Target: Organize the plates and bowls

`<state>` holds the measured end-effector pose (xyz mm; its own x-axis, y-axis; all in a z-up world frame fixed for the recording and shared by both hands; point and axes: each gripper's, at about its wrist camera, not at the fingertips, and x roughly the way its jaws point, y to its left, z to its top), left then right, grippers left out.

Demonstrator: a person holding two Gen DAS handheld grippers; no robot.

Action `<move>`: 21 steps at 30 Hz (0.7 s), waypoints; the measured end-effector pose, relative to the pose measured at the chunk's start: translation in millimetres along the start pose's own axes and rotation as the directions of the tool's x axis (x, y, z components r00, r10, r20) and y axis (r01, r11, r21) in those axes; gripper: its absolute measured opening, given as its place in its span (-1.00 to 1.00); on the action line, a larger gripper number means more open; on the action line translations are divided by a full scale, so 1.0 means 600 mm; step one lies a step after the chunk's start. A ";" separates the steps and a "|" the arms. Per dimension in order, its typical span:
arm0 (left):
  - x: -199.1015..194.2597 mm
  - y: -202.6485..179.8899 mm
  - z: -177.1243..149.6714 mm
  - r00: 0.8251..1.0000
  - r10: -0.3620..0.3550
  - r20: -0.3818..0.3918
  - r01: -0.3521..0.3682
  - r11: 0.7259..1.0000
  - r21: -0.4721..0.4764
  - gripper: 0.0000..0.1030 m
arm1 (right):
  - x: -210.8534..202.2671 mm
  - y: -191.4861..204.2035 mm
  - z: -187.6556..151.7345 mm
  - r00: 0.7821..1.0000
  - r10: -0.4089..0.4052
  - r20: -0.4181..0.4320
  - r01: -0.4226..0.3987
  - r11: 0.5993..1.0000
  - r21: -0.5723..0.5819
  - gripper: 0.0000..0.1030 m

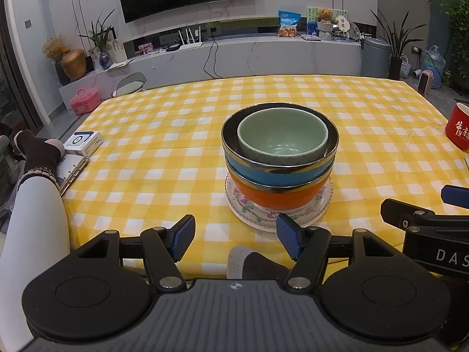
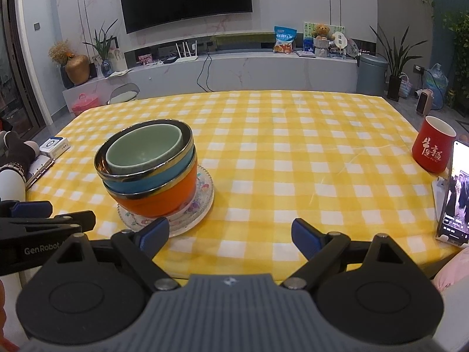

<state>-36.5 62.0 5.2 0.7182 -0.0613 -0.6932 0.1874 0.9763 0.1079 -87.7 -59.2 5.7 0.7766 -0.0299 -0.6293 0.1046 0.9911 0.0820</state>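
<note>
A stack stands on the yellow checked table (image 1: 164, 135): a clear glass plate (image 1: 249, 220) with floral print at the bottom, an orange bowl (image 1: 281, 198) on it, a blue bowl (image 1: 272, 176) inside that, and a pale green bowl (image 1: 281, 140) on top. The stack also shows in the right wrist view: plate (image 2: 202, 202), orange bowl (image 2: 164, 199), blue bowl (image 2: 140, 183), green bowl (image 2: 143, 152). My left gripper (image 1: 236, 240) is open and empty, just in front of the plate. My right gripper (image 2: 230, 234) is open and empty, to the right of the stack.
A red mug (image 2: 433, 148) stands at the table's right side, with a phone on a stand (image 2: 454, 193) beside it. A white box (image 1: 83, 143) and a ring binder (image 1: 73, 170) lie at the left edge. A person's socked foot (image 1: 38, 152) rests there.
</note>
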 end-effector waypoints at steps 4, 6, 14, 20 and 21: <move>-0.001 -0.002 -0.001 1.000 0.002 0.000 -0.002 1.000 0.003 0.45 | 0.000 0.000 -0.001 1.000 0.000 0.000 0.000 1.000 0.001 0.73; -0.001 -0.003 0.000 1.000 0.002 0.000 -0.002 1.000 0.002 0.45 | 0.000 0.000 -0.001 1.000 -0.001 -0.001 0.001 1.000 0.001 0.73; -0.001 -0.002 -0.001 1.000 0.002 0.001 -0.002 1.000 0.003 0.45 | 0.000 0.001 -0.003 1.000 -0.001 -0.004 0.001 1.000 -0.001 0.73; -0.001 0.001 -0.002 1.000 0.010 -0.002 -0.010 1.000 0.000 0.45 | 0.000 0.002 -0.003 1.000 -0.001 -0.004 0.001 1.000 -0.001 0.74; -0.001 0.001 -0.003 1.000 0.011 -0.002 -0.011 1.000 0.000 0.45 | 0.000 0.002 -0.003 1.000 -0.001 -0.004 0.001 1.000 -0.002 0.74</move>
<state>-38.1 62.9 4.5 0.7185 -0.0500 -0.6937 0.1794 0.9770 0.1154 -88.4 -58.0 4.4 0.7737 -0.0307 -0.6328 0.1046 0.9913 0.0798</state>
